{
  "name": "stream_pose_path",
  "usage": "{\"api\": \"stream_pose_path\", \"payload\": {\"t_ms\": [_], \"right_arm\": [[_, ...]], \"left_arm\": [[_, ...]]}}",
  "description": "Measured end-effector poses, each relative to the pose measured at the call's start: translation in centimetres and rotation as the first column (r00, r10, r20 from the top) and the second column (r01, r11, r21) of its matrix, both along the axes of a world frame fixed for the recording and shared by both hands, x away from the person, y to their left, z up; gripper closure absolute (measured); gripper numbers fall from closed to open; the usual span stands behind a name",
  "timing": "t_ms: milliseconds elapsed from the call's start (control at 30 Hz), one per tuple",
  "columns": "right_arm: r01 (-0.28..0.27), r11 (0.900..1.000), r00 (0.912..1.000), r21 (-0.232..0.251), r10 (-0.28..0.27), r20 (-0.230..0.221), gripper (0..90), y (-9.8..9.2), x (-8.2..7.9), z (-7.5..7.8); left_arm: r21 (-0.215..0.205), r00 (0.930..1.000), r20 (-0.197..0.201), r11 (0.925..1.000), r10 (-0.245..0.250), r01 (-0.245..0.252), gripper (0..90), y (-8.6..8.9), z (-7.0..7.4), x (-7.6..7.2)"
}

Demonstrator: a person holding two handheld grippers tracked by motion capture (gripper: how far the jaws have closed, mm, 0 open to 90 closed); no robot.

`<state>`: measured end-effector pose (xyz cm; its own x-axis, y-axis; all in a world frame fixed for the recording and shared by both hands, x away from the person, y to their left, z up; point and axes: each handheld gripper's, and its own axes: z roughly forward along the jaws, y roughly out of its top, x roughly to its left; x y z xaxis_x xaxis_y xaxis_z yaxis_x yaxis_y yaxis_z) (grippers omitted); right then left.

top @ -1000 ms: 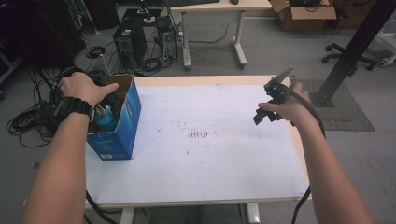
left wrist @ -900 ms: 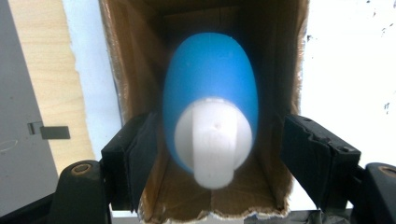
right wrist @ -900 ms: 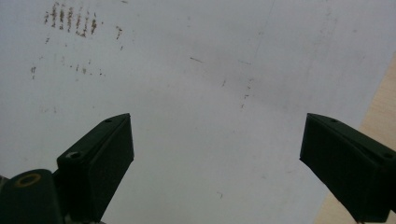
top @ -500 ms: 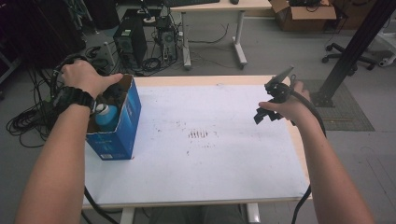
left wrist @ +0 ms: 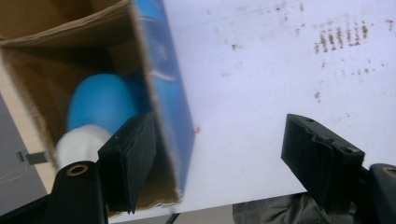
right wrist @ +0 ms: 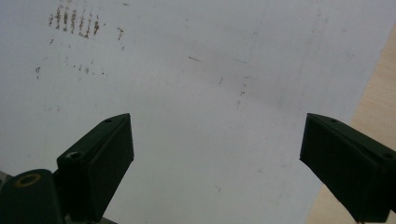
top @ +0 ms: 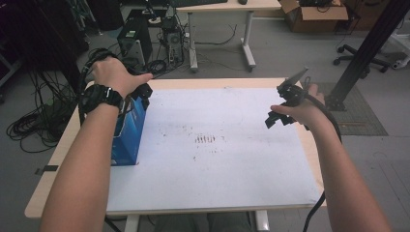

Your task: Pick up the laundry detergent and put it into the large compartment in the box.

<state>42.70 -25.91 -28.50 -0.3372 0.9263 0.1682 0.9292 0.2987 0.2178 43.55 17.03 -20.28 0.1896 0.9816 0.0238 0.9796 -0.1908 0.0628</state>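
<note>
An open blue cardboard box [top: 126, 131] stands at the left edge of the white sheet [top: 217, 159]. In the left gripper view a blue and white rounded object [left wrist: 98, 105] lies inside the box [left wrist: 163, 79]. My left gripper [top: 141, 92] is open over the box's top. It [left wrist: 219, 149] straddles the blue side wall, one jaw inside the opening and the other above the sheet. My right gripper [top: 283, 105] hovers open over the sheet's right side, holding nothing [right wrist: 215, 149].
Dark smudges [top: 208, 139] mark the sheet's middle. The wooden table edge [top: 314, 159] borders the sheet on the right. Beyond the table, a computer tower [top: 133, 41], coiled cables [top: 34, 121], a desk [top: 220, 9] and a black post [top: 362, 53] stand on the floor.
My left hand has shifted right and a little farther away, over the box's opening. The right gripper has stayed in place.
</note>
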Motion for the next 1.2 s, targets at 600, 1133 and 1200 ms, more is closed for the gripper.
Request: {"api": "stream_pose_path", "payload": {"t_ms": [600,1133,1200], "right_arm": [[-0.003,1.0,0.9999,-0.005,0.003,0.011,9.7,0.2,-0.5,0.7],[-0.009,1.0,0.9999,0.006,0.009,0.008,9.7,0.3,-0.9,0.5],[-0.008,1.0,0.9999,0.006,0.008,0.009,9.7,0.3,-1.0,0.5]], "left_arm": [[-0.062,0.9962,-0.03,0.9949,-0.081,0.079,26.0,-5.8,-2.6,-0.5],[-0.057,0.9913,-0.051,0.9913,-0.121,0.118,18.7,-8.3,-5.1,-1.2],[-0.056,0.9917,-0.046,0.9914,-0.121,0.118,16.9,-8.4,-5.2,-1.2]]}}
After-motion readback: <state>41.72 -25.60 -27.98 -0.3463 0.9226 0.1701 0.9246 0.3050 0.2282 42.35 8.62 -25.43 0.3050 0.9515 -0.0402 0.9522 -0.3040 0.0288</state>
